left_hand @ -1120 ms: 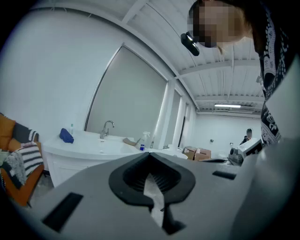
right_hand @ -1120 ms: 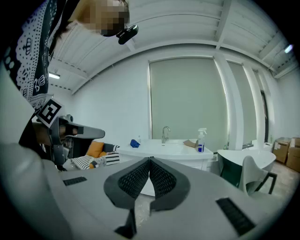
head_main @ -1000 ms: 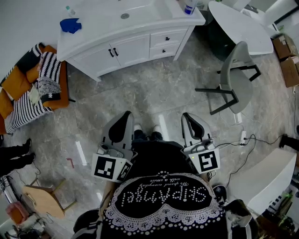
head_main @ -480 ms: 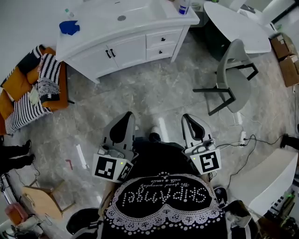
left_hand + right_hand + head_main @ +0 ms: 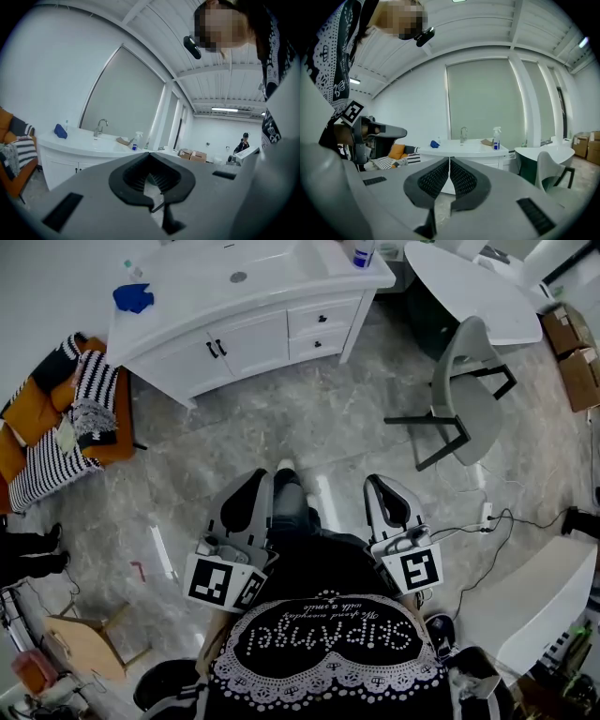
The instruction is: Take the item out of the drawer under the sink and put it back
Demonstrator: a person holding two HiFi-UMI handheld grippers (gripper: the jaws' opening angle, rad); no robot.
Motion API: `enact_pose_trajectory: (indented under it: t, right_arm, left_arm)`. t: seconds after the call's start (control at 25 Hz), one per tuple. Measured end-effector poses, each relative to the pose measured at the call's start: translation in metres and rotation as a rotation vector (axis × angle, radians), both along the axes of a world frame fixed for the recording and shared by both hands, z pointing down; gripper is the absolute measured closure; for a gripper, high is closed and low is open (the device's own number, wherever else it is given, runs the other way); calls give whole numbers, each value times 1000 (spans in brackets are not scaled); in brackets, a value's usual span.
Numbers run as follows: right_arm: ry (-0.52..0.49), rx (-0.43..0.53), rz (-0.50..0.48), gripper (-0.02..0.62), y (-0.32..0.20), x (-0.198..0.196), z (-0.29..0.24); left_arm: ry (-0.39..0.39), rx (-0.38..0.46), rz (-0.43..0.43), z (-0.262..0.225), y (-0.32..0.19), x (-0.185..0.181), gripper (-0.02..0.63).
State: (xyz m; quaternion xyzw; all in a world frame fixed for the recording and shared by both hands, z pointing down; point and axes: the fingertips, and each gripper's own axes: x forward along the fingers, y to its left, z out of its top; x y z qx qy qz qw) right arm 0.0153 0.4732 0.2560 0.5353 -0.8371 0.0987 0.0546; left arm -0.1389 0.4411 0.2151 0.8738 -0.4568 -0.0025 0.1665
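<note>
The white sink cabinet (image 5: pixel 246 306) stands a few steps ahead, with its two drawers (image 5: pixel 320 319) and both doors closed. Nothing from inside a drawer shows. Close in front of the person's body, my left gripper (image 5: pixel 251 487) points toward the cabinet with its jaws together and nothing in them. My right gripper (image 5: pixel 380 487) is level with it, also shut and empty. In the left gripper view the gripper's (image 5: pixel 150 154) dark pads meet at the tips, with the cabinet (image 5: pixel 70 150) far behind. The right gripper's (image 5: pixel 450 160) pads touch along their length in its own view.
A blue cloth (image 5: pixel 132 297) and a spray bottle (image 5: pixel 361 251) sit on the counter. A grey chair (image 5: pixel 466 390) and a round white table (image 5: pixel 476 289) are at right. An orange couch with striped cushions (image 5: pixel 66 418) is at left, a wooden stool (image 5: pixel 86 643) lower left.
The cabinet has drifted up and left in the head view as the person steps forward. A leg now shows between the grippers. Both grippers stay shut and in place.
</note>
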Motion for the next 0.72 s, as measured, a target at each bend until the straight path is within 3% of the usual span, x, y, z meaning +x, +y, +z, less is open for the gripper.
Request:
enact_pose_trajectory:
  t: [0.32,0.72]
  right_arm:
    - [16,-22,41,575,-40,3,5]
    - [4,11,39,575,-122,-14,-14]
  left_arm:
    - [28,-15,45,5,-47,4,601]
    - [54,36,95,-18,-134,8,601]
